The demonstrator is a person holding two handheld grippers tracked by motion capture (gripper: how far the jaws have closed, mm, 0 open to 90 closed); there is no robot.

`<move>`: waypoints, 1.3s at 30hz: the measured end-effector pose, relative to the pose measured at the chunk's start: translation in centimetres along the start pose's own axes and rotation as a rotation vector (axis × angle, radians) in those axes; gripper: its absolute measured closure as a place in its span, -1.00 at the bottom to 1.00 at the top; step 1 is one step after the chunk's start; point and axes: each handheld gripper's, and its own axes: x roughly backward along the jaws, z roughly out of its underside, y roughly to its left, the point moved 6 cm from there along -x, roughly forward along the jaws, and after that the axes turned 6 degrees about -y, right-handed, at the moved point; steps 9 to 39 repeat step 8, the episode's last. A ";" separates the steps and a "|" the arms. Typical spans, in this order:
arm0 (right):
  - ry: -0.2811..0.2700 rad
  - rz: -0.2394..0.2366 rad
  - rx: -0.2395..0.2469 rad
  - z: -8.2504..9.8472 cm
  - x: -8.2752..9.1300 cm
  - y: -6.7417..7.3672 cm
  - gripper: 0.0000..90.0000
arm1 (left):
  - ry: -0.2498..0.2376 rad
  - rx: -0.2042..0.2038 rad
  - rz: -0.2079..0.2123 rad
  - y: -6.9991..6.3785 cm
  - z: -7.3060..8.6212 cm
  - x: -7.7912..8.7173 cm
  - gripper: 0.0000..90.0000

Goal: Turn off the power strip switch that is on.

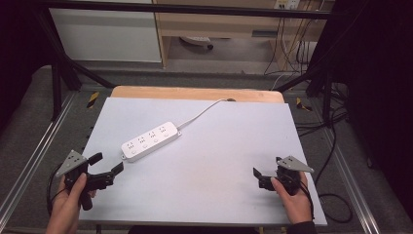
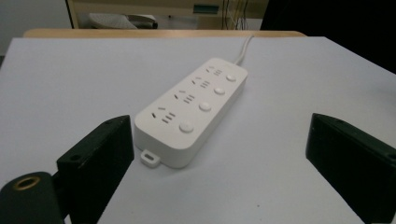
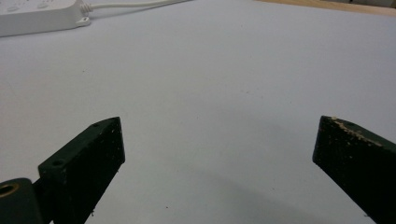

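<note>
A white power strip [image 1: 150,140] with several sockets and round buttons lies aslant on the pale table top [image 1: 204,161], its white cord [image 1: 202,113] running to the far edge. My left gripper [image 1: 108,163] hovers at the table's left front, open, pointing at the strip's near end; the left gripper view has the power strip [image 2: 194,107] just beyond the tips, nothing between the jaws. My right gripper [image 1: 265,168] is held at the right front, open and empty. The right gripper view catches the strip's end [image 3: 37,16] and its cord [image 3: 135,3] far off at upper left.
A wooden strip [image 1: 195,92] borders the table's far edge. Black frame bars [image 1: 63,73] and metal rails flank the table. Cables [image 1: 336,146] trail on the floor at right. A wooden desk [image 1: 219,24] stands beyond.
</note>
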 end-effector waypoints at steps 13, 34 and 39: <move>0.175 0.072 0.016 2.5 -1.6 -0.8 -0.93 | 0.100 -0.049 0.027 -0.9 2.6 -1.9 -0.82; 0.175 0.072 0.016 2.5 -1.6 -0.8 -0.93 | 0.100 -0.049 0.027 -0.9 2.6 -1.9 -0.82; 0.175 0.072 0.016 2.5 -1.6 -0.8 -0.93 | 0.100 -0.049 0.027 -0.9 2.6 -1.9 -0.82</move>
